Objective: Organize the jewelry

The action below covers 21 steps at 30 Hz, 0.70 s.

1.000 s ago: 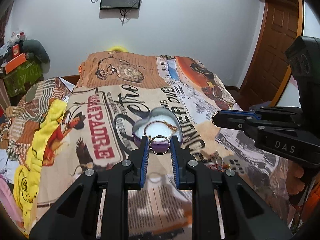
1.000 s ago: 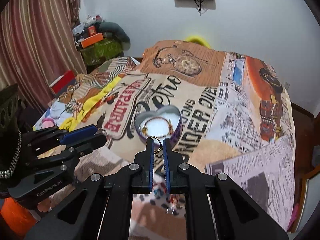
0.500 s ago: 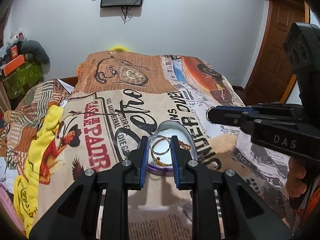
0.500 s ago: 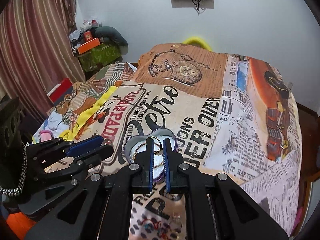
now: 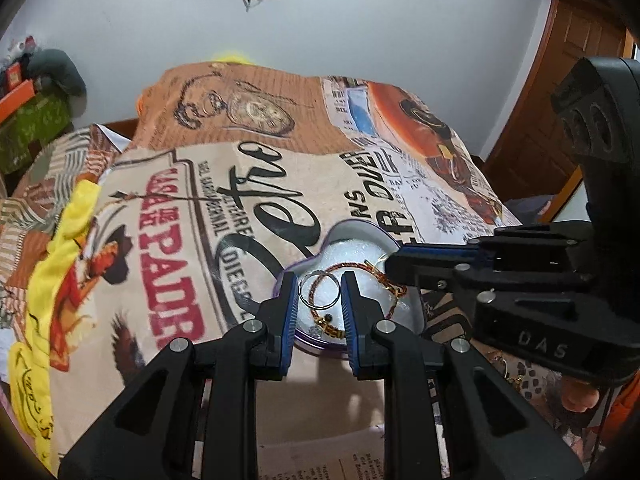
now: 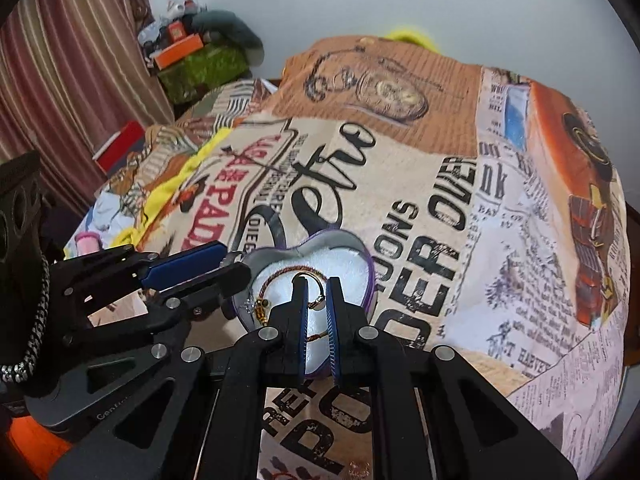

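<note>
one silver ring [image 5: 320, 290] in left tool [image 5: 319, 292]

You can read "DAS" on the right gripper [image 5: 394, 270] body. The bedspread [image 6: 420, 216] prints "OVER", "PADR", "T. HARVEY".

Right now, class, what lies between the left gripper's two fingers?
In the left wrist view, a thin silver ring sits between the left gripper fingers, above the heart-shaped box holding a braided bracelet.

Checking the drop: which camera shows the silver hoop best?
The left wrist view: the silver hoop sits whole between the left gripper fingers above the heart-shaped box. In the right wrist view only its edge peeks out.
</note>
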### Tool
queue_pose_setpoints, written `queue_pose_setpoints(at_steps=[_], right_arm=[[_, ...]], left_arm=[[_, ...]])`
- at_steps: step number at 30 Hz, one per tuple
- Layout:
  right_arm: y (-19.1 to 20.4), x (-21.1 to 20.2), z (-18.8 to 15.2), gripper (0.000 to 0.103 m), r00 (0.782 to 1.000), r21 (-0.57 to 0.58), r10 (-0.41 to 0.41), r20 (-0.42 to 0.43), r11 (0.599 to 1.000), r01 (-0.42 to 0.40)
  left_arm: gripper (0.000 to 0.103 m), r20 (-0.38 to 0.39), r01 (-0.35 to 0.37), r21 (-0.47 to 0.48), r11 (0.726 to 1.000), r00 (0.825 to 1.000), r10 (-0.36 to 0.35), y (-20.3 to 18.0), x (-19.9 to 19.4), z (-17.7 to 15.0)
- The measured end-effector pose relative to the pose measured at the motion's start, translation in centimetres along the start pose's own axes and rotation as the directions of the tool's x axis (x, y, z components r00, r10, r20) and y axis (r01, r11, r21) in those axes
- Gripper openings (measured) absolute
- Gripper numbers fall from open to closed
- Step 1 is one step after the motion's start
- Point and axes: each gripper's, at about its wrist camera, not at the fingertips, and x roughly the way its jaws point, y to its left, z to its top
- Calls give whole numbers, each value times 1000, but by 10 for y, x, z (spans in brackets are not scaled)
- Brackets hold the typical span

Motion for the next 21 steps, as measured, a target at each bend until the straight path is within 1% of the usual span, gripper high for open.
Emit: queue_pose_setpoints(at_steps=[4, 12, 16, 21], right_arm=[[2, 5, -1, 8, 1000, -17, -4, -19, 1000, 4], [6, 8, 0, 8, 1000, -38, -16, -24, 999, 15], [7, 7, -1, 8, 999, -47, -24, -22, 999, 23], [10, 3, -3, 9, 999, -47, -30, -21, 998, 29]], left_arm=[[20, -16, 20, -6, 1000, 1000, -20, 0, 5, 0], [20, -18, 22, 0, 1000, 1000, -22, -1, 4, 2], [20, -13, -2, 19, 1000, 1000, 3, -4, 0, 3], [20, 6, -16, 16, 1000, 1000, 16, -3, -11, 4]])
